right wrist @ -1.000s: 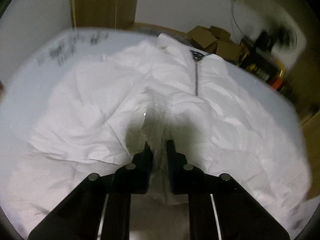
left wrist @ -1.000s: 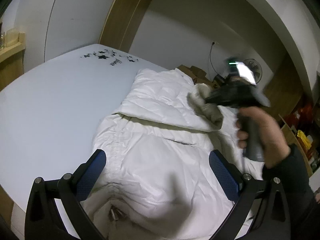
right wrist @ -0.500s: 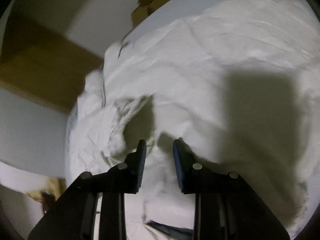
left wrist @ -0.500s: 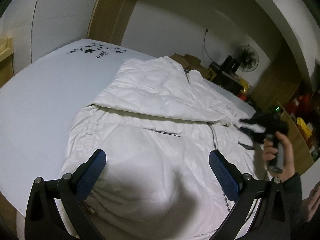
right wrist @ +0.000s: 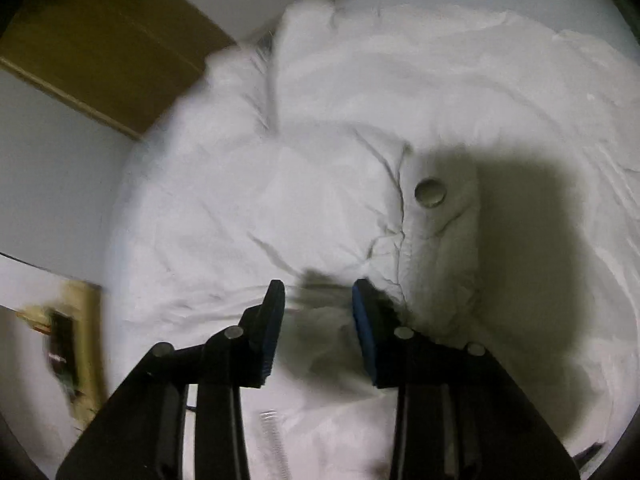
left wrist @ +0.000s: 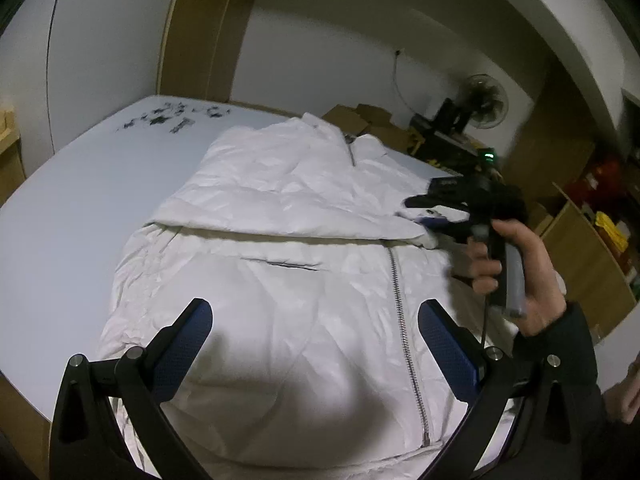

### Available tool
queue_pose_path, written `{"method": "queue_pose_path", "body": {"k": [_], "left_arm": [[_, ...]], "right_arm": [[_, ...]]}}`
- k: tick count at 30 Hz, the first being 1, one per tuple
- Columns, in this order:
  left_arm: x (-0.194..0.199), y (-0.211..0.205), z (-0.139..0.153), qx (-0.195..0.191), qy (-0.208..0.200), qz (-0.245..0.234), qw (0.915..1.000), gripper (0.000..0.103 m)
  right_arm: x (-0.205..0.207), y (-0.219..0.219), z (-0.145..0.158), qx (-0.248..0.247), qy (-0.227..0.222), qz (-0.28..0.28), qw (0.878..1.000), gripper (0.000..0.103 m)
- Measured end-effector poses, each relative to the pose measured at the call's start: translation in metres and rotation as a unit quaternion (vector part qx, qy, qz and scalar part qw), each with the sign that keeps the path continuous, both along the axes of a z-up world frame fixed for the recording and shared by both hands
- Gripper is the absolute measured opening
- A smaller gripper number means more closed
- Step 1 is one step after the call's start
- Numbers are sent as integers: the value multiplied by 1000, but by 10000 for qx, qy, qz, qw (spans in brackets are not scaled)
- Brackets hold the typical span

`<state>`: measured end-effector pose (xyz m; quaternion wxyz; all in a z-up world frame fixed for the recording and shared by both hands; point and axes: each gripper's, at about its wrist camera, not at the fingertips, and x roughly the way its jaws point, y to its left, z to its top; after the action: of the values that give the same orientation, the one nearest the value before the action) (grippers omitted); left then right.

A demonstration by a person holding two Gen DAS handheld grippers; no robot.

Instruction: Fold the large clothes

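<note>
A white padded jacket (left wrist: 304,280) lies front up on the white bed (left wrist: 60,200), zipper closed, its left sleeve (left wrist: 280,208) folded across the chest. My left gripper (left wrist: 316,340) is open and empty above the jacket's lower part. My right gripper (left wrist: 430,212) shows in the left wrist view at the jacket's right side, at the sleeve cuff. In the right wrist view the right gripper (right wrist: 318,300) is open just above the cuff with its snap button (right wrist: 430,193), holding nothing.
Cardboard boxes (left wrist: 360,120) and a fan (left wrist: 486,102) stand past the bed's far edge. Wooden shelves (left wrist: 592,240) with coloured items are at the right. A wooden door frame (left wrist: 192,32) stands behind the bed.
The right gripper carried the sleeve cuff across the jacket to its right side, opened and let it go. The left gripper drew back, so more of the jacket shows.
</note>
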<state>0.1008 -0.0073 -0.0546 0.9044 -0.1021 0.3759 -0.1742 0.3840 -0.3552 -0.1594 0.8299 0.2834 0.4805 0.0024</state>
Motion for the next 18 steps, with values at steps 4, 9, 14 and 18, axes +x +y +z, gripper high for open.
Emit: {"method": "queue_pose_path", "body": {"k": [4, 9, 14, 18], "left_arm": [[21, -33, 26, 226, -73, -523, 9983, 103], [66, -95, 70, 61, -286, -1119, 9933, 103], [130, -211, 63, -103, 180, -1758, 9842, 103], [171, -300, 16, 382, 415, -1771, 9826, 103]], "right_arm": [[-14, -7, -4, 157, 285, 332, 9989, 53], [-111, -91, 60, 535, -870, -721, 9922, 79], [-215, -182, 87, 58, -1319, -2256, 9652, 84], [-257, -235, 75, 29, -1030, -3006, 9482, 84]]}}
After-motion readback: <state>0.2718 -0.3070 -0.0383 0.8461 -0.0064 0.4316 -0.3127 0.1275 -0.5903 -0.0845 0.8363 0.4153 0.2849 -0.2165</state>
